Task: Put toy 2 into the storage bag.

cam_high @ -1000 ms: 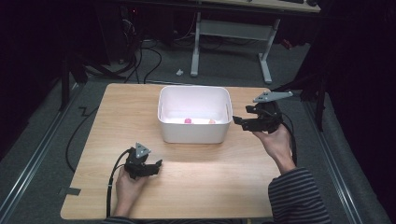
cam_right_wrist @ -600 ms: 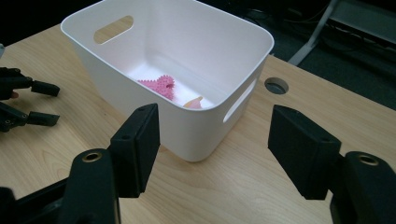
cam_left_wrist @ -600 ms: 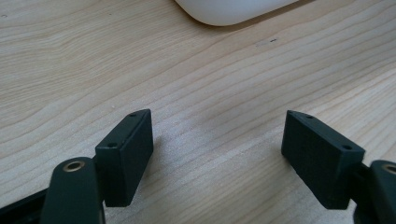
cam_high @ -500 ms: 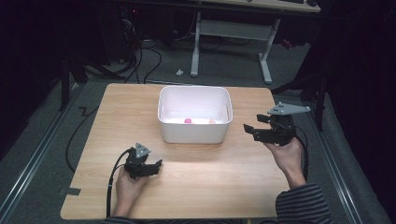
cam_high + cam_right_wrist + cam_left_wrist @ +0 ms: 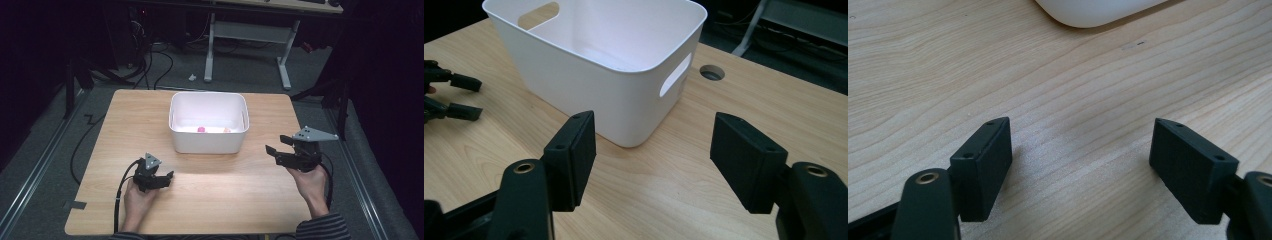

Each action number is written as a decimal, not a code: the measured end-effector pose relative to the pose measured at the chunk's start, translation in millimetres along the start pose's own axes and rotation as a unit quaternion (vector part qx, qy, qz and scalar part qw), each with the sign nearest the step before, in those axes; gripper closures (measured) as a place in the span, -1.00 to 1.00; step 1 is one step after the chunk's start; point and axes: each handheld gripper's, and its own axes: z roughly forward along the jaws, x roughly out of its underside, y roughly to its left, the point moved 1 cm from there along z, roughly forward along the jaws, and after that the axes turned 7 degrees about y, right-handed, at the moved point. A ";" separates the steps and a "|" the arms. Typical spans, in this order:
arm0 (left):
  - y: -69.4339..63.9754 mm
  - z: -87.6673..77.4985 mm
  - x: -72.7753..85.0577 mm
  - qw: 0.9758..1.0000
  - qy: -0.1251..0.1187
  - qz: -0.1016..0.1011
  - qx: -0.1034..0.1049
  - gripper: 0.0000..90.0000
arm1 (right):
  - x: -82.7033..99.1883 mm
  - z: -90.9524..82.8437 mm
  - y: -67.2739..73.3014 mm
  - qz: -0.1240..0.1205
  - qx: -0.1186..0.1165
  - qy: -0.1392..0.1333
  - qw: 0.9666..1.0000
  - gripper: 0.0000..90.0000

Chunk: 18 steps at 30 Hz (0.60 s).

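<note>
1. Left claw (image 5: 167, 177) is resting low on the table (image 5: 225, 200), near-left of the white bin (image 5: 208, 142). Its jaws are standing wide open with only bare wood between them in the left gripper view.
2. Right claw (image 5: 272, 154) is hovering just off the bin's right near corner, pointing at it. Its jaws have just been closing a bit, but they are apart and gripping nothing in the right gripper view.
3. The bin is sitting mid-table toward the far side. A small pink piece (image 5: 201, 129) and a pale orange piece (image 5: 227, 130) are lying on its floor by the near wall.
4. Risk: I'm judging that if I push the right claw forward at this height, it is heading into the bin's side wall (image 5: 589, 95), not over the rim. The bin looks light, so it would probably slide or tip.
5. Risk: the pieces are small and tucked under the near wall, so a reach in from above is likely clipping the rim or missing them.
6. Risk: the left claw's cable is trailing off the near edge and could be snagging if I move it quickly.
7. Versus a second ago: the right claw is sitting lower and nearer to me, away from the bin's right rim where it was. Left claw, bin and pieces are sitting unchanged.
</note>
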 end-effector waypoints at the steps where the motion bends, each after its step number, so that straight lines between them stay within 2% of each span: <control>1: 0.1 0.0 0.0 1.000 0.000 0.001 0.000 -0.44 | 3.1 0.8 0.4 0.006 -0.004 -0.002 1.000 -0.22; 8: 0.1 0.0 0.0 1.000 0.000 0.001 0.000 -0.44 | 25.1 13.2 3.4 0.026 -0.015 0.004 1.000 -0.21; 18: 0.1 0.0 0.0 1.000 0.000 0.001 0.000 -0.44 | 55.9 40.1 6.1 0.054 -0.024 0.018 0.998 -0.21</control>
